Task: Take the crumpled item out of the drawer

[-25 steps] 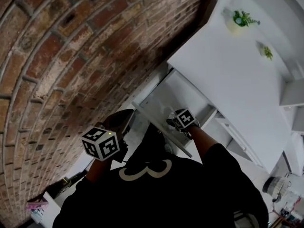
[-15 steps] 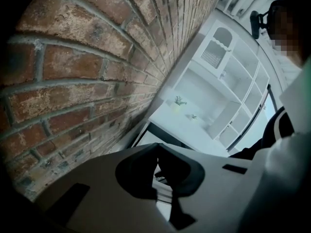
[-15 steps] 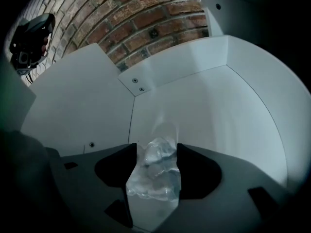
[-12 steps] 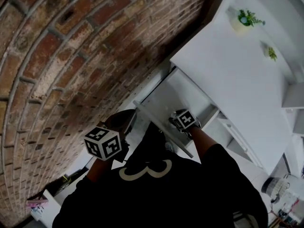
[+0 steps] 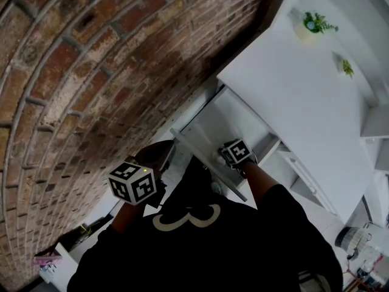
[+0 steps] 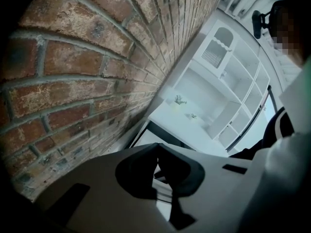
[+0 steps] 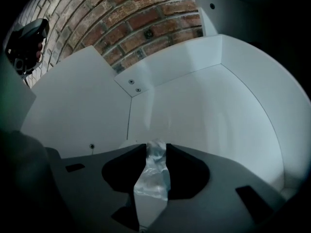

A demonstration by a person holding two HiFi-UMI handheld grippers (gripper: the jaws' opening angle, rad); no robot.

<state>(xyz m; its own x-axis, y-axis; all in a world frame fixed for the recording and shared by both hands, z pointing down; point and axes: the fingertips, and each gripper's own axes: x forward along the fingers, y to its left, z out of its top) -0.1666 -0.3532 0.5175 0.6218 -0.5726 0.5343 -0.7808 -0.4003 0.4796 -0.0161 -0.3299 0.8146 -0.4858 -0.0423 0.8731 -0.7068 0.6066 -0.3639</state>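
The white drawer (image 5: 226,121) stands pulled out under a white countertop (image 5: 292,96). My right gripper (image 5: 219,159) reaches down into it near its front panel. In the right gripper view, a crumpled pale, shiny wad (image 7: 153,174) fills the gap between the jaws of the right gripper (image 7: 156,150). Those jaws are closing and their tips touch the wad on both sides. The drawer's bare white floor (image 7: 194,110) lies behind. My left gripper (image 5: 159,157) hangs outside the drawer by the brick wall. The jaw tips of the left gripper (image 6: 156,148) meet with nothing between them.
A red brick wall (image 5: 91,72) runs along the left. Two small potted plants (image 5: 314,23) (image 5: 347,69) sit on the countertop. White shelving (image 6: 228,96) rises beyond it. The person's dark sleeves and torso fill the lower head view.
The right gripper has stayed in the drawer's front part, shifting only slightly. The left gripper has barely moved.
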